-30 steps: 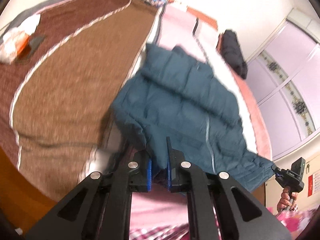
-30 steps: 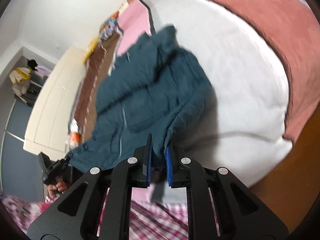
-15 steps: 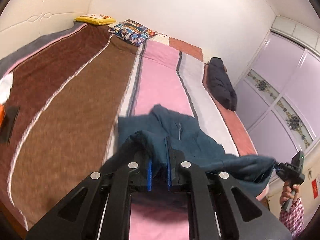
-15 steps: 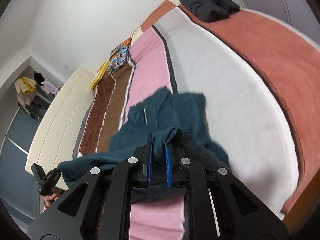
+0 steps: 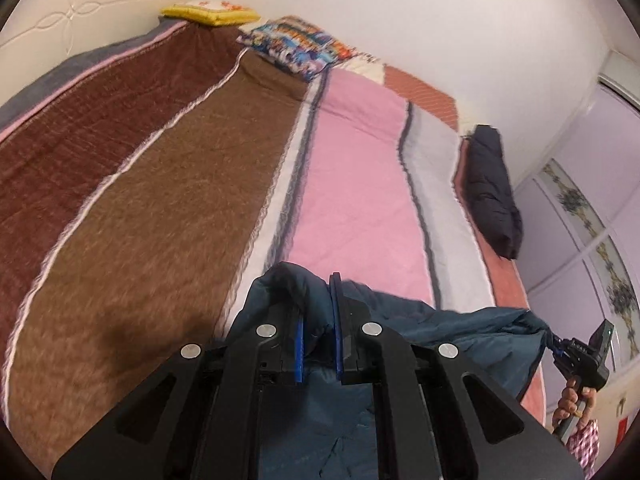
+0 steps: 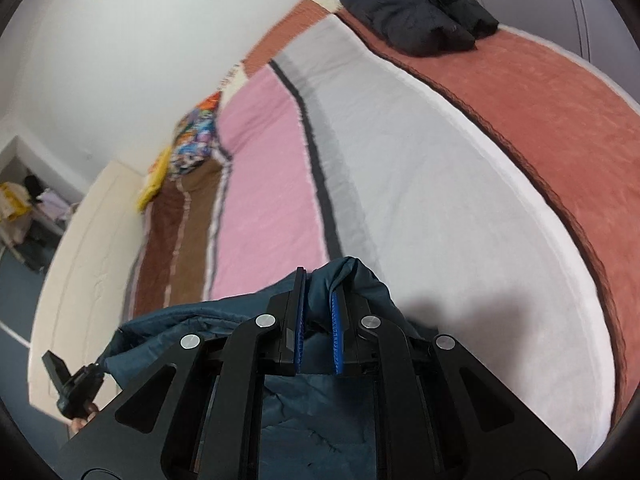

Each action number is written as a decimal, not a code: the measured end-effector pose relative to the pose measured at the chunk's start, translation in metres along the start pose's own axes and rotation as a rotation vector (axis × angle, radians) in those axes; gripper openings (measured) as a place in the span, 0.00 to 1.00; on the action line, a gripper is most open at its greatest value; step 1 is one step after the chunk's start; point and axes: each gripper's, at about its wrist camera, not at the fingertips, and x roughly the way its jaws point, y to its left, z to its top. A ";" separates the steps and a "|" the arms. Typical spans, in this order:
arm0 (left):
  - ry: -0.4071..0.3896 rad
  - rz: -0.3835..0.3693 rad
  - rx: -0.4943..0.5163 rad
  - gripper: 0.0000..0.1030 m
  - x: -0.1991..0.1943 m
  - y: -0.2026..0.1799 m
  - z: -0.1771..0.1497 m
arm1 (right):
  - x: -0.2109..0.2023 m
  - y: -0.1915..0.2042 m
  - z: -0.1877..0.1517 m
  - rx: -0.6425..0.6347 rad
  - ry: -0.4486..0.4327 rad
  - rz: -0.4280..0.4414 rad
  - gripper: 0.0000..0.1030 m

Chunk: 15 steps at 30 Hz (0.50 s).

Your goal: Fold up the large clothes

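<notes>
So both my left claw (image 5: 319,334) and right claw (image 6: 316,322) are clamped on the teal jacket (image 5: 460,332), stretching its edge taut above the bed (image 5: 352,184) for a clean fold.

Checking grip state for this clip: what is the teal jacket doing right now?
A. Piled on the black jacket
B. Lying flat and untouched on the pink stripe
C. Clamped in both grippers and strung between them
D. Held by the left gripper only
C: the left gripper and right gripper each pinch a bunch of the teal jacket, which spans between them.
</notes>
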 end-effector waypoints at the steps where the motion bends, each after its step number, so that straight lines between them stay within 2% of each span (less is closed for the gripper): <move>1: 0.014 0.015 -0.006 0.10 0.021 0.001 0.005 | 0.013 -0.003 0.002 0.008 0.010 -0.014 0.11; 6: 0.065 0.060 -0.024 0.10 0.092 0.011 0.017 | 0.087 -0.023 0.016 0.051 0.069 -0.068 0.11; 10: 0.103 0.085 -0.044 0.10 0.138 0.023 0.016 | 0.128 -0.035 0.018 0.045 0.089 -0.109 0.11; 15: 0.142 0.133 -0.038 0.12 0.175 0.032 0.003 | 0.170 -0.049 0.005 0.025 0.124 -0.186 0.11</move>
